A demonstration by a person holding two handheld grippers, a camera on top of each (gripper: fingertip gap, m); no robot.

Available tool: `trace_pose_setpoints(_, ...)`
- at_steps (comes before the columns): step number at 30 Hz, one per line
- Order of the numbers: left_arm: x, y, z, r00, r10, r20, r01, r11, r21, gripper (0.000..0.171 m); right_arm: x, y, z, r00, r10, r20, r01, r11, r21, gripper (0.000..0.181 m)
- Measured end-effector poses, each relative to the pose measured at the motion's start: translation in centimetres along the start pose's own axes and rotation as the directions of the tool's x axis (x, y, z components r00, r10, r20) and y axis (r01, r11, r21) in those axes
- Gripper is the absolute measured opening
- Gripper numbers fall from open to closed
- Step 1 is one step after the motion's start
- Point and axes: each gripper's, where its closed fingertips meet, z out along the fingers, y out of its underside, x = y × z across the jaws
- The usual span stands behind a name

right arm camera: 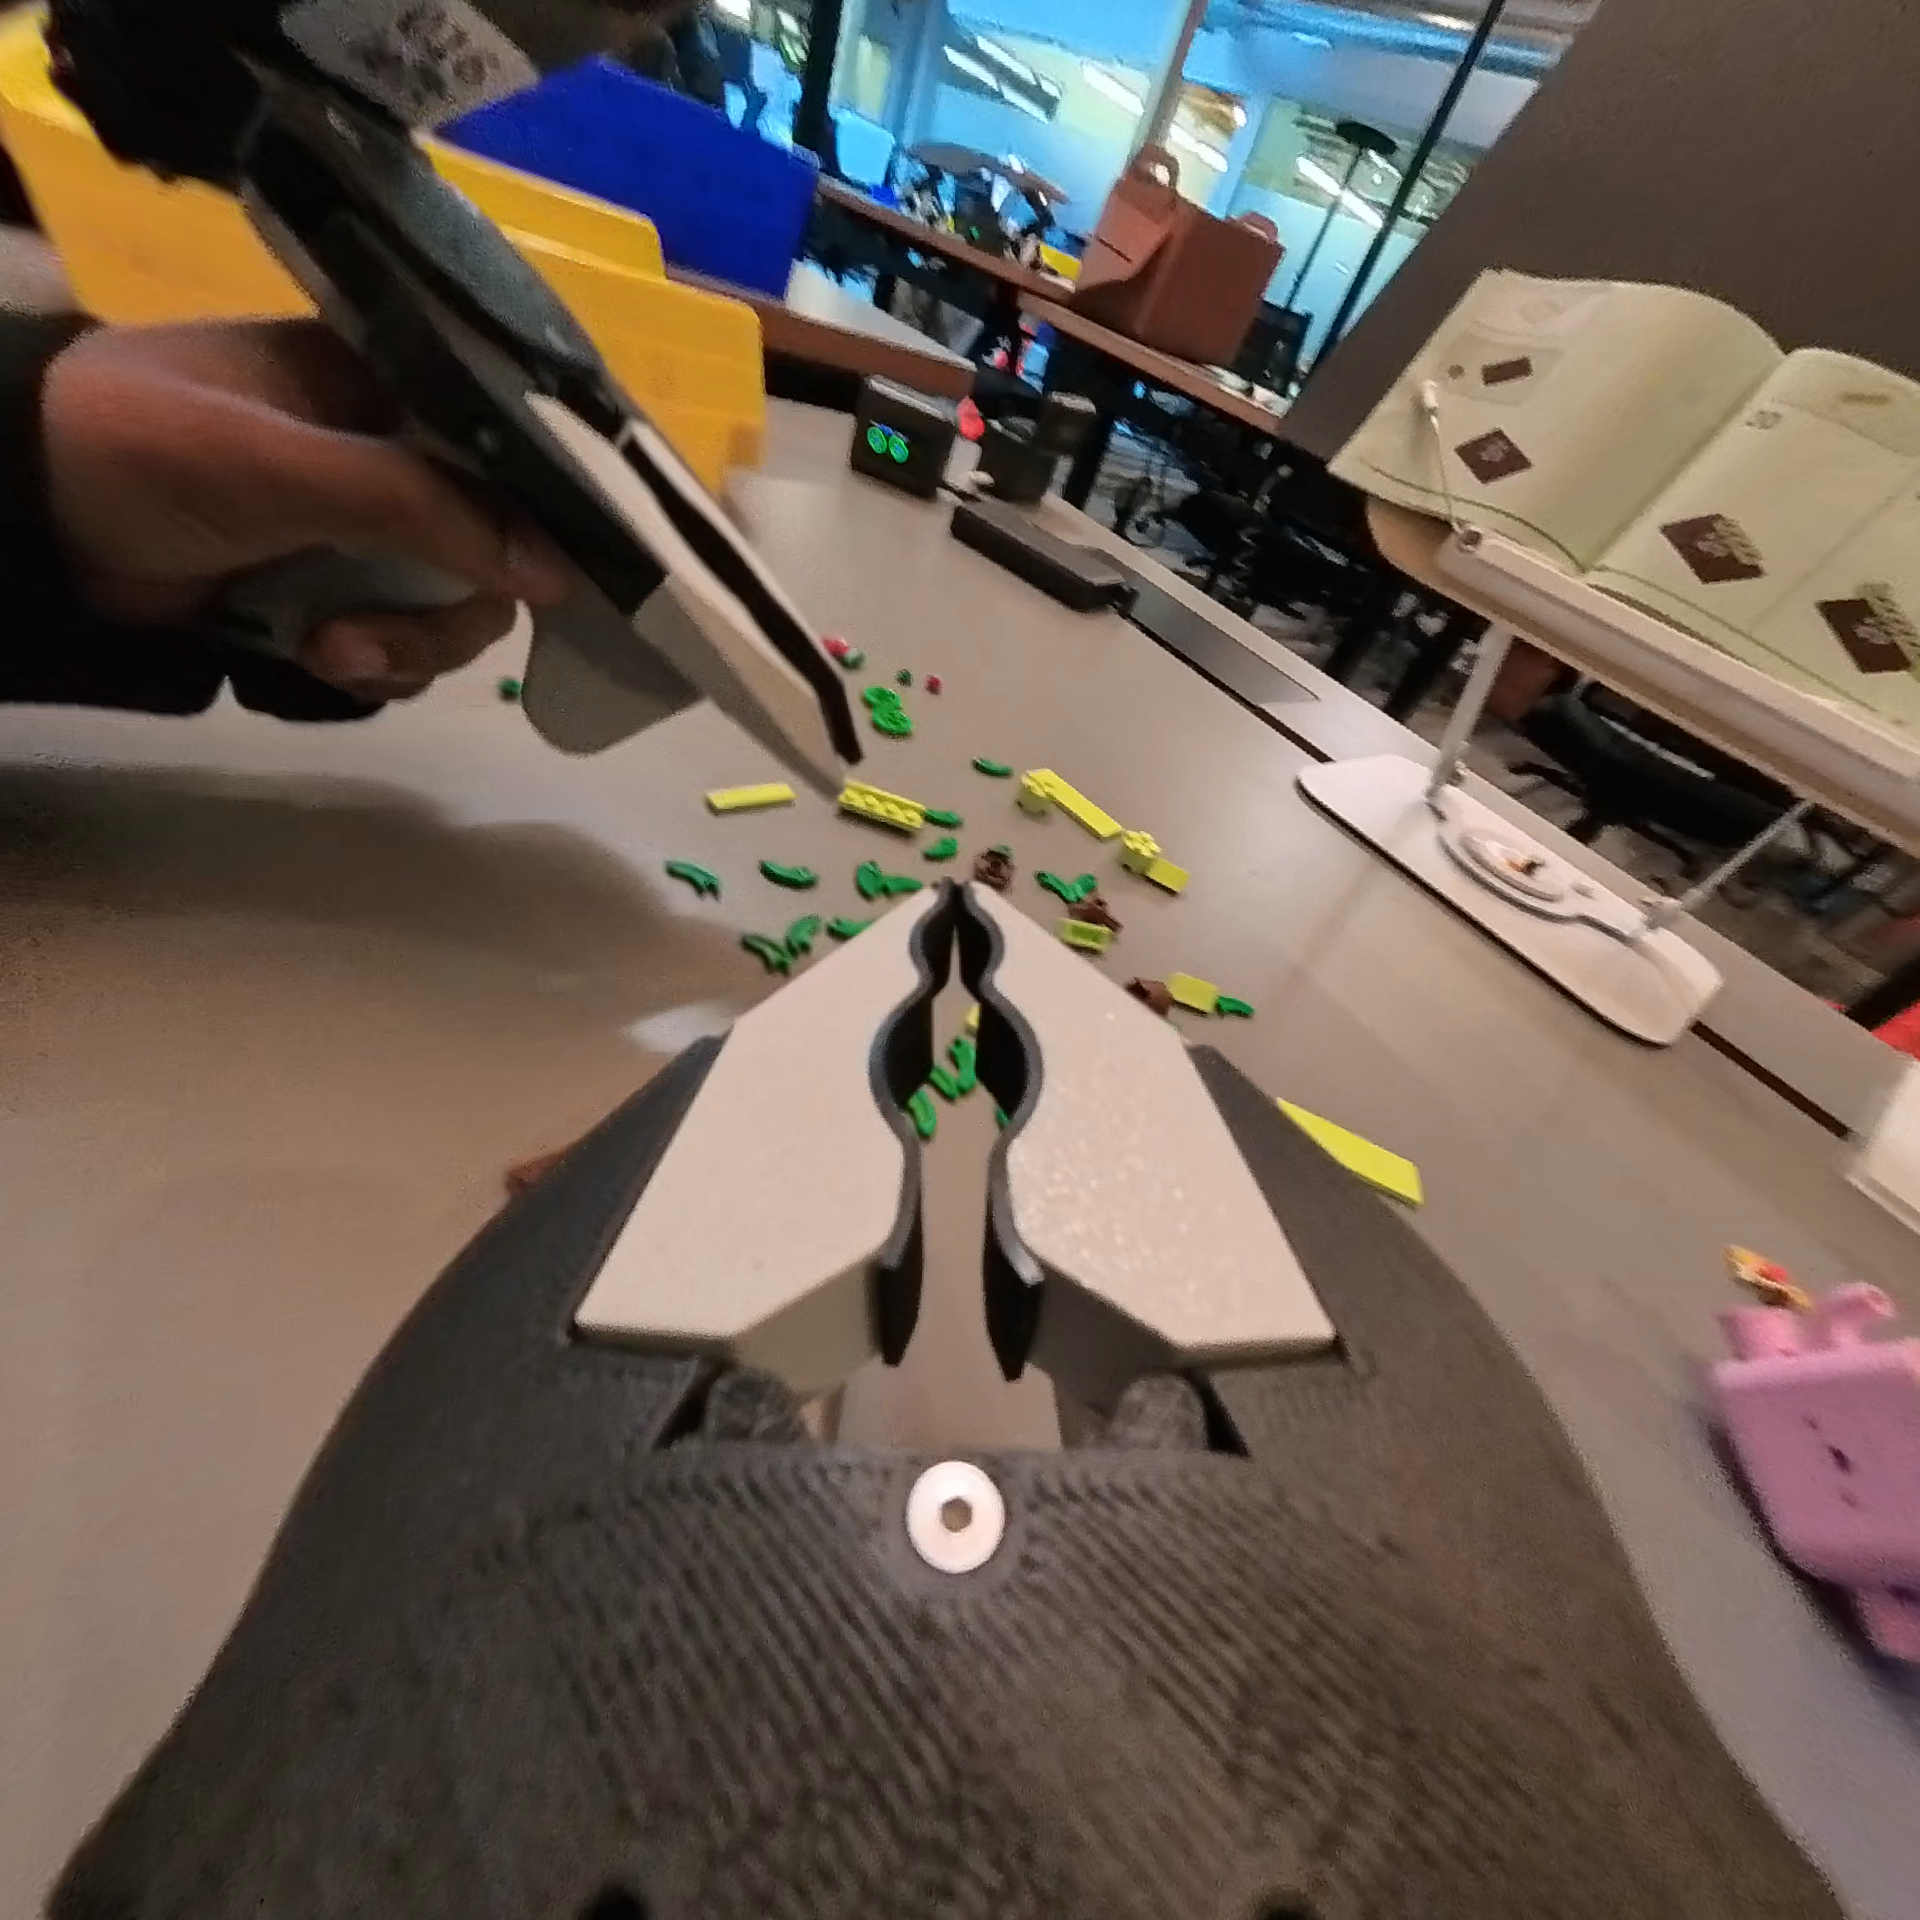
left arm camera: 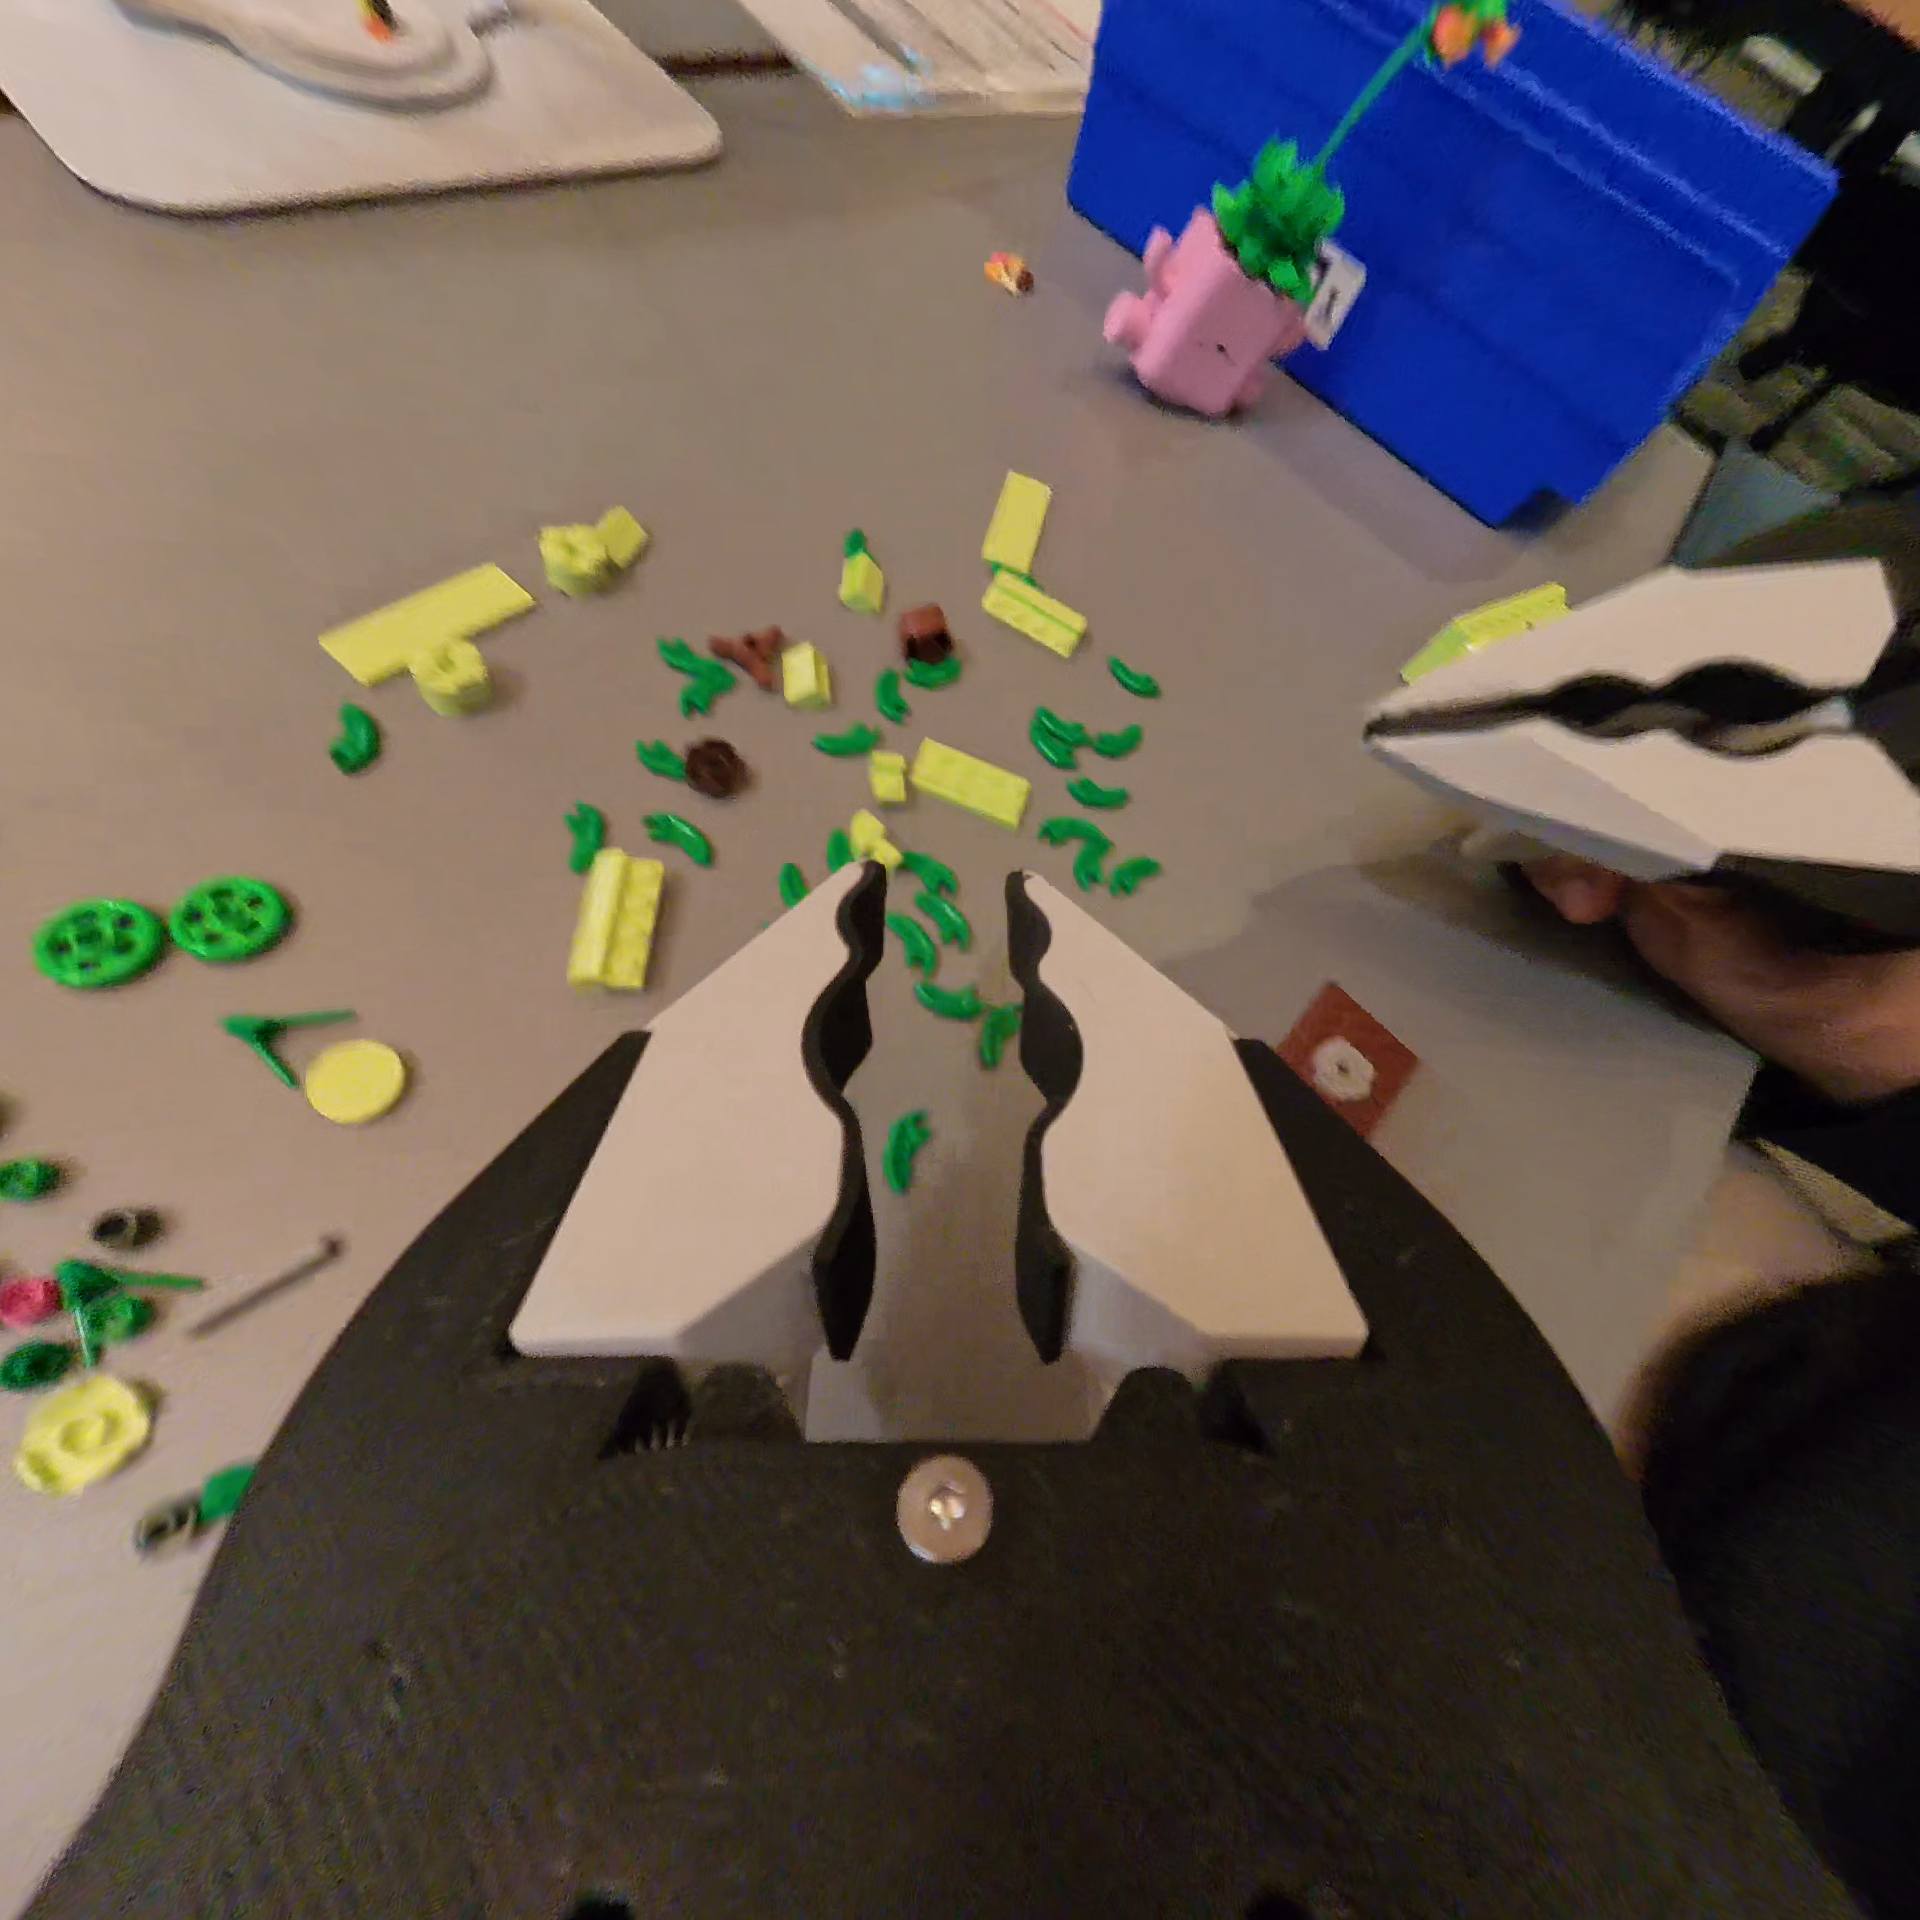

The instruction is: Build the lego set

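Observation:
Loose lego pieces lie on the grey table (left arm camera: 312, 416): lime-yellow bricks (left arm camera: 968, 781), small green leaves (left arm camera: 940, 920) and brown bits (left arm camera: 715, 767). A built pink pot (left arm camera: 1205, 322) with a green plant stands at the back right; it also shows in the right wrist view (right arm camera: 1829, 1455). My left gripper (left arm camera: 948, 878) is open and empty, with its tips low over the leaves. In the right wrist view its tips (right arm camera: 844, 764) hover beside a lime plate (right arm camera: 881, 805). My right gripper (right arm camera: 956, 888) is shut, with nothing visible in it. It hovers right of the pile (left arm camera: 1374, 727).
A blue bin (left arm camera: 1507, 260) stands behind the pot, with yellow bins (right arm camera: 623, 301) nearby. An open instruction booklet (right arm camera: 1662, 468) rests on a white stand (right arm camera: 1507, 883) at the far side. Green wheels (left arm camera: 161, 930) and a brown plate with a white flower (left arm camera: 1345, 1060) lie near the left gripper. My right fingertips sit around 9 centimeters from my left ones. The built pink pot (left arm camera: 1205, 322) sits 25 centimeters or so from the ends of my right fingers. My right wrist view (right arm camera: 1824, 1406) looks at it from another angle.

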Motion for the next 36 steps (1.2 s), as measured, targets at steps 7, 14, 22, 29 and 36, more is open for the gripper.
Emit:
trace_pose_setpoints(7,4.3,-1.3,-0.4,1.0,0.028,-0.007,-0.027,0.999,0.039,0.043,0.1,-2.7,-1.4,0.973,0.203,0.114,-0.221,0.958,0.184,0.0)
trace_pose_setpoints(14,7.3,-1.8,2.7,0.992,0.125,0.036,-0.124,0.992,-0.008,0.036,3.4,-3.8,-2.0,0.911,0.411,0.042,-0.404,0.865,0.297,0.003)
trace_pose_setpoints(22,13.3,-0.8,6.7,0.973,0.188,-0.138,-0.202,0.974,-0.101,0.039,6.2,-12.7,-10.6,0.936,0.346,0.071,-0.322,0.753,0.573,0.0)
trace_pose_setpoints(29,17.6,-1.8,12.6,0.927,0.294,-0.235,-0.324,0.941,-0.1,0.057,6.9,-15.1,-13.2,0.863,0.417,0.285,-0.502,0.647,0.573,0.0)
trace_pose_setpoints(36,20.5,-1.6,16.0,0.889,0.31,-0.338,-0.375,0.915,-0.148,0.075,5.2,-16.7,-13.9,0.857,0.38,0.349,-0.516,0.64,0.569,0.0)
